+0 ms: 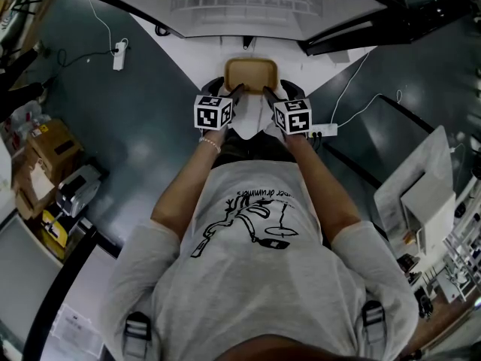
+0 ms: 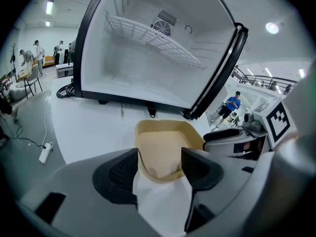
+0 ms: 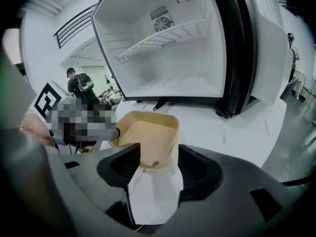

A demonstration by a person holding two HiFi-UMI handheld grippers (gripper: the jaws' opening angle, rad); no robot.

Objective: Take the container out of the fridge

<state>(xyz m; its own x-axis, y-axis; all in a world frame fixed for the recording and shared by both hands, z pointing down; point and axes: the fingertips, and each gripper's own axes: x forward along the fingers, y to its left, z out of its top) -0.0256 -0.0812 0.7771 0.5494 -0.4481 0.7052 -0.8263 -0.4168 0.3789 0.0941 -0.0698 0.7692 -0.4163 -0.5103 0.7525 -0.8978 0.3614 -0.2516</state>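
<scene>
Both grippers had hold of the tan container [image 1: 252, 74] at its near end. The left gripper [image 1: 239, 90] was narrowed onto the near left corner, its fingers [image 2: 118, 174] pressed on either side of the rounded wall, with the open tray running away beyond the fingertips. The right gripper [image 1: 267, 91] was likewise closed on the near right corner. One of its fingers [image 3: 197, 174] sat against the outside of the wall and the other lay over the rim. From where I stood the container looked empty.

It was outside the fridge [image 1: 240, 6], over the white table [image 1: 188, 59]. The fridge stood beyond the fingertips of both grippers, its cabinet wide open and bare inside. Whether the container's base was resting on the table or held just above it, I could not tell.

Past the left gripper's fingertips and higher up, a white wire shelf [image 2: 153, 38] crossed the cabinet, with a round fan vent [image 2: 165, 21] in the back wall above it. The dark-edged door [image 2: 222, 68] hung open beyond that gripper's right finger. Each gripper's marker cube [image 1: 213, 112] sat behind its fingers, close to the person's wrists. Far off to the outer side of the left gripper's left finger, a white power strip [image 1: 119, 55] lay on the dark floor.
</scene>
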